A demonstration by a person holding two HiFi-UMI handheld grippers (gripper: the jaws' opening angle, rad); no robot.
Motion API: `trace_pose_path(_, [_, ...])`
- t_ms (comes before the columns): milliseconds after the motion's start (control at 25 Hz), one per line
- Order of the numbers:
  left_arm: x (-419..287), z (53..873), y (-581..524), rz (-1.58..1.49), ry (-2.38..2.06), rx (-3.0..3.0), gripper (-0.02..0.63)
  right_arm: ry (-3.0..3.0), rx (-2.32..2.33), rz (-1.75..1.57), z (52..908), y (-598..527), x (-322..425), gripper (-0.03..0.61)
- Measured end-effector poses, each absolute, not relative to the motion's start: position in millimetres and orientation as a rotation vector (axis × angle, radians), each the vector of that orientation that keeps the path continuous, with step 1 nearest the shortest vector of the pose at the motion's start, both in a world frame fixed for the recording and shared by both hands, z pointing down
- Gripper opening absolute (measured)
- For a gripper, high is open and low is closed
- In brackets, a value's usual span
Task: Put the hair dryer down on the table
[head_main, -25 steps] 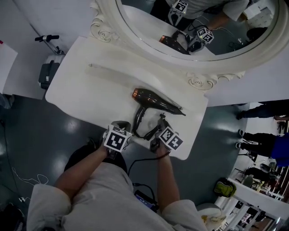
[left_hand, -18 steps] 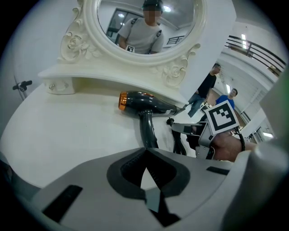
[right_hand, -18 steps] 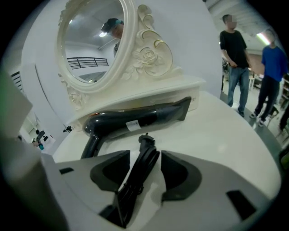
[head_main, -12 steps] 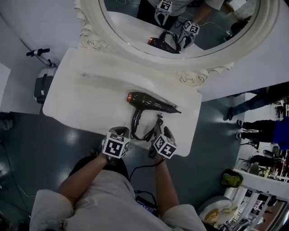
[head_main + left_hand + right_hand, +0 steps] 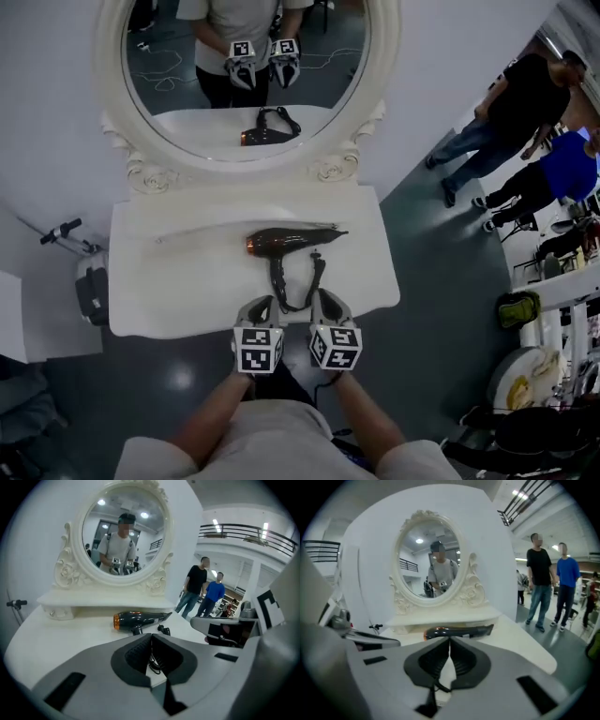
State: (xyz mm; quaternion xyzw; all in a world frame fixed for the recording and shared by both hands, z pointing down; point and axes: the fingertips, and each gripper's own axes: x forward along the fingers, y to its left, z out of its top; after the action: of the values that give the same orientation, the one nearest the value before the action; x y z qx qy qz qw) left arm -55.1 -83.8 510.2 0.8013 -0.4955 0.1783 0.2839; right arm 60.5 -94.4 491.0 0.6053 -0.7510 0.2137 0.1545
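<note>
The black hair dryer with an orange rear end lies on its side on the white dressing table. Its handle points toward me, and its cord loops near the front edge. Nothing touches it. My left gripper hovers at the front edge, shut and empty. My right gripper is beside it, its jaws closing to a shut stand with nothing between them. The left gripper view shows the dryer beyond the shut left gripper. The right gripper view shows the dryer just past the right gripper.
An oval mirror in an ornate white frame stands at the back of the table and reflects me and both grippers. Two people stand on the floor to the right. A scooter is parked at the table's left.
Both grippers have drawn back from the dryer to the table's front edge and now sit side by side. The right jaws, open before, are together. The dryer stays on the table.
</note>
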Motion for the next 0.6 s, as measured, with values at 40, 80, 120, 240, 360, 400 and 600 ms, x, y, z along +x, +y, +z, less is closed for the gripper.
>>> trace_pose_path(40, [-54, 501, -78, 0.454, -1.320, 2.175, 0.008, -2.196, 1.720, 0.575, 477, -83, 52, 0.020])
trace_pose_path(80, [-54, 493, -71, 0.428, -1.312, 2.199, 0.008, -2.233, 1.711, 0.544, 465, -72, 45, 0.018])
trace_pose_path(120, [-55, 486, -64, 0.404, -1.303, 2.216, 0.008, -2.262, 1.708, 0.520, 454, -61, 39, 0.018])
trace_pose_path(240, [-63, 471, -43, 0.361, -1.281, 2.237, 0.008, -2.287, 1.735, 0.473, 432, -35, 25, 0.015])
trace_pose_path(360, [-76, 463, -24, 0.357, -1.283, 2.259, 0.008, -2.248, 1.803, 0.425, 421, -11, 17, 0.015])
trace_pose_path(400, [-81, 459, -18, 0.357, -1.286, 2.267, 0.008, -2.239, 1.827, 0.416, 417, -4, 16, 0.015])
trace_pose_path(600, [-100, 434, 15, 0.300, -1.298, 2.327, 0.008, -2.289, 1.863, 0.319, 380, 36, 0, 0.015])
